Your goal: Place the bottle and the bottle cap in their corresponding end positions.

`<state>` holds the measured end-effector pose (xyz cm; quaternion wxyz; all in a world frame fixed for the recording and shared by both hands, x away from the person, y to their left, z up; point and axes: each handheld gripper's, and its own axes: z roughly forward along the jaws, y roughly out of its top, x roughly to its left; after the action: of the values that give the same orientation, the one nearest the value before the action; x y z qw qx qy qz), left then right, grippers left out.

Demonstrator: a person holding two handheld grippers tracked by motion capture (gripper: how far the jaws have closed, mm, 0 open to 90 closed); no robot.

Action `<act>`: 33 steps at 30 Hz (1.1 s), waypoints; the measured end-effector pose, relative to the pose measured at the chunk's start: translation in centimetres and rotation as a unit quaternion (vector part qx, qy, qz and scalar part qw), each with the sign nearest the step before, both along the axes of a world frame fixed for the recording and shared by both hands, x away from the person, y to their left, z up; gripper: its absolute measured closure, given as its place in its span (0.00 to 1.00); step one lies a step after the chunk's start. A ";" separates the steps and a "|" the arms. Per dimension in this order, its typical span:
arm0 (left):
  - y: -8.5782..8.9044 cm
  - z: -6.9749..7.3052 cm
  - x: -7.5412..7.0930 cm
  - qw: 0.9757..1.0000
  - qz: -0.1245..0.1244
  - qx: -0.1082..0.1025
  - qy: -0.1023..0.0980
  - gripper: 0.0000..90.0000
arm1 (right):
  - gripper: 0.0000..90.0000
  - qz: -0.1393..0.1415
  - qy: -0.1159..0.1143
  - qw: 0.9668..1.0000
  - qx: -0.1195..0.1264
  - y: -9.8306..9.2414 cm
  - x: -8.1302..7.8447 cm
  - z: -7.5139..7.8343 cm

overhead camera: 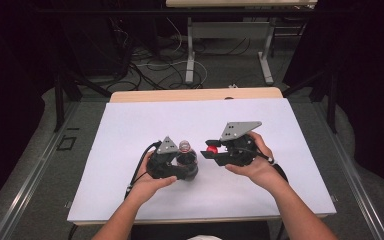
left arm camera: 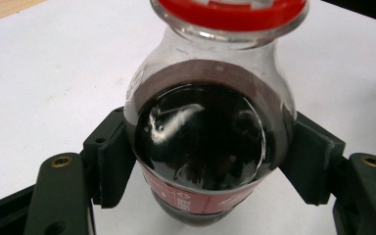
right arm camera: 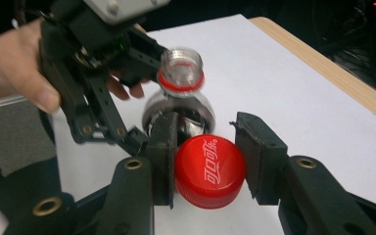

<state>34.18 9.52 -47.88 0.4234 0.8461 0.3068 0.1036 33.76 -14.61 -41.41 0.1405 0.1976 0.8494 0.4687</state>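
A small clear bottle (overhead camera: 185, 152) of dark cola stands upright on the white table top (overhead camera: 125, 135), its mouth uncapped and a red ring round its neck. My left gripper (overhead camera: 187, 164) is shut on the bottle's round body (left arm camera: 200, 142), with a ribbed pad pressing each side. Just to its right, my right gripper (overhead camera: 211, 150) is shut on the red screw cap (right arm camera: 210, 171), held a little above the table and apart from the neck. In the right gripper view the open bottle mouth (right arm camera: 180, 62) stands just beyond the cap.
The white sheet covers a wooden table whose bare far edge (overhead camera: 195, 94) shows. Behind the table are the legs of another table (overhead camera: 190, 55) and loose cables on the floor (overhead camera: 150, 65). Dark curtains hang at both sides.
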 end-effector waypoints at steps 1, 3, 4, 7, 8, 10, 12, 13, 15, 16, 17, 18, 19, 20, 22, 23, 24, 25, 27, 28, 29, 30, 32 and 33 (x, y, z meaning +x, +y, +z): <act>-0.1 -0.1 0.1 1.000 0.007 -0.003 -0.006 0.33 | 0.68 -0.003 0.004 1.000 -0.003 -0.1 -0.1 -0.1; 0.0 -0.1 0.3 1.000 0.010 -0.003 -0.011 0.33 | 0.68 -0.008 0.004 1.000 -0.003 -0.5 -0.1 -0.5; 0.0 -0.1 0.4 1.000 0.013 -0.005 -0.008 0.33 | 0.68 -0.011 0.005 1.000 -0.001 -0.6 -0.1 -0.8; 0.0 0.0 0.7 1.000 0.018 -0.005 -0.009 0.33 | 0.68 -0.022 0.014 1.000 -0.003 -1.1 -0.2 -1.4; 0.1 0.1 0.8 1.000 0.021 -0.001 -0.011 0.33 | 0.68 -0.024 0.016 1.000 0.000 -1.2 -0.1 -1.7; 0.0 0.3 1.2 1.000 0.023 0.000 -0.015 0.33 | 0.68 -0.033 0.018 0.999 -0.001 -1.6 -0.1 -2.1; -0.2 0.5 1.6 1.000 0.026 -0.004 -0.017 0.33 | 0.68 -0.042 0.018 0.999 0.000 -1.9 0.0 -2.5; -0.3 0.7 1.8 0.999 0.027 -0.007 -0.019 0.33 | 0.68 -0.045 0.021 0.999 0.000 -2.1 0.0 -2.6; -0.6 0.9 2.3 0.999 0.031 -0.013 -0.017 0.33 | 0.68 -0.051 0.020 0.998 0.002 -2.4 0.0 -2.9; -0.7 1.0 2.6 0.999 0.032 -0.011 -0.019 0.33 | 0.68 -0.054 0.019 0.998 0.003 -2.6 0.1 -3.0; -1.0 1.2 2.9 0.999 0.035 -0.013 -0.019 0.33 | 0.68 -0.057 0.022 0.998 0.004 -2.8 0.1 -3.1; -1.1 1.3 3.2 0.999 0.036 -0.012 -0.022 0.33 | 0.68 -0.062 0.023 0.998 0.003 -3.0 0.1 -3.2; -1.2 1.4 3.7 0.999 0.035 -0.011 -0.023 0.33 | 0.68 -0.065 0.024 0.998 0.006 -3.2 0.2 -3.2; -1.5 1.5 4.1 0.999 0.040 -0.015 -0.024 0.33 | 0.68 -0.070 0.023 0.997 0.012 -3.3 0.2 -3.4; -1.9 1.6 4.9 0.998 0.049 -0.022 -0.025 0.33 | 0.68 -0.076 0.023 0.997 0.018 -3.7 0.4 -3.6; -2.1 1.6 5.4 0.998 0.050 -0.020 -0.025 0.33 | 0.68 -0.078 0.023 0.997 0.016 -3.9 0.5 -3.7; -2.4 1.6 5.8 0.998 0.054 -0.026 -0.026 0.33 | 0.68 -0.082 0.021 0.996 0.012 -4.0 0.6 -3.9; -2.6 1.6 6.3 0.998 0.056 -0.022 -0.026 0.33 | 0.68 -0.088 0.024 0.996 0.010 -4.1 0.7 -4.0; -3.0 1.5 7.1 0.997 0.062 -0.023 -0.027 0.33 | 0.68 -0.092 0.028 0.995 0.017 -4.3 0.9 -4.3; -3.2 1.3 7.5 0.997 0.063 -0.025 -0.030 0.33 | 0.68 -0.094 0.030 0.995 0.015 -4.4 1.0 -4.5; -3.4 1.2 7.9 0.997 0.063 -0.024 -0.031 0.33 | 0.68 -0.094 0.033 0.995 0.012 -4.5 1.0 -4.6; -3.6 1.0 8.3 0.997 0.070 -0.025 -0.030 0.33 | 0.68 -0.096 0.033 0.995 0.016 -4.5 1.1 -4.8; -3.9 0.7 9.0 0.997 0.073 -0.020 -0.027 0.33 | 0.68 -0.097 0.036 0.994 0.014 -4.6 1.2 -4.9; -4.0 0.5 9.3 0.997 0.075 -0.019 -0.025 0.33 | 0.68 -0.100 0.034 0.994 0.016 -4.6 1.2 -5.0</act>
<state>43.47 5.56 -47.40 0.4380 0.8097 0.3606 0.1502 34.99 -19.26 -46.42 0.1545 0.3000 0.8221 0.4585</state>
